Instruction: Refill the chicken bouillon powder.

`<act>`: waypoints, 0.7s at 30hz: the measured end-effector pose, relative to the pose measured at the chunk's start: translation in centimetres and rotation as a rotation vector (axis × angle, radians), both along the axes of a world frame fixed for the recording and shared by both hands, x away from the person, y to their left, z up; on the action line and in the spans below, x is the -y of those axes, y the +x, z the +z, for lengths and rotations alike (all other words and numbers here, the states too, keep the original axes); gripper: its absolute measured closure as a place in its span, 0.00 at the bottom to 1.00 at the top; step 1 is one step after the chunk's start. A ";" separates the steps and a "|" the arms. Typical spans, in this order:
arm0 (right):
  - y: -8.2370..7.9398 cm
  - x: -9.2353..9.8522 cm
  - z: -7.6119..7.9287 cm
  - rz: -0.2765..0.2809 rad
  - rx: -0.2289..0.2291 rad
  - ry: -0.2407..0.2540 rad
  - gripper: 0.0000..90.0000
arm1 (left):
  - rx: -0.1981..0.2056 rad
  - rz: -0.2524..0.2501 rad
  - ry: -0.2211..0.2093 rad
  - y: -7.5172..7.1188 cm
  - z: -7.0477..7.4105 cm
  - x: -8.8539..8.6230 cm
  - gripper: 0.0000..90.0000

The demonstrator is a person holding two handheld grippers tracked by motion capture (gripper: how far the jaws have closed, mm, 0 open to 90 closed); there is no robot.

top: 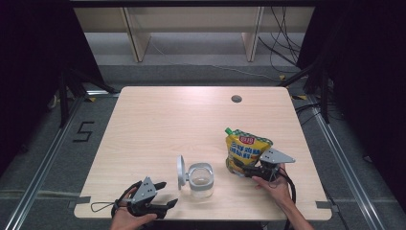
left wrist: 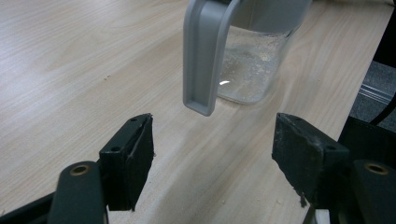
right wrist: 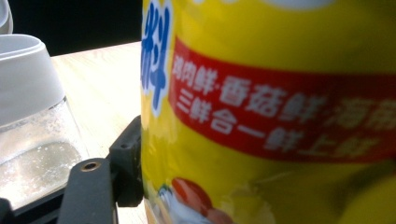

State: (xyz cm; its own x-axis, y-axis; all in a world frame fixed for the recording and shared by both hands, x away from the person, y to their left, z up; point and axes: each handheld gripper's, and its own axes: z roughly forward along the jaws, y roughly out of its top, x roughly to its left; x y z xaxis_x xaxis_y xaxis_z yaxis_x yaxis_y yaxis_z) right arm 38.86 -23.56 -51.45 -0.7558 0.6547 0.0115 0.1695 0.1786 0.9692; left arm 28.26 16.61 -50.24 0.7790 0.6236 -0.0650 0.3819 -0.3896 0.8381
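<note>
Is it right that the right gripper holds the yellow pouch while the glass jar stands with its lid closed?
Not quite. The lid is open, flipped up at the side of the jar, as the high view shows. The right gripper does have the yellow pouch.

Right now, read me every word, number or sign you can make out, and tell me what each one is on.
"鸡肉鲜·香菇鲜·海鲜" – white, top line of the red band on the yellow plastic seasoning pouch.
"三鲜合一鲜上鲜" – line below, blurred, a likely reading.
"料" – blue character above the band; the rest is cut off.
"5" – black mark on the grey floor left of the light wooden table.
Red logo at the pouch's top: too small to read.
</note>
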 end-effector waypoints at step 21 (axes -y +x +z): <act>-0.6 -1.2 1.1 -0.037 0.042 -0.120 0.42 | 0.017 -0.024 0.027 0.1 0.1 -0.3 0.33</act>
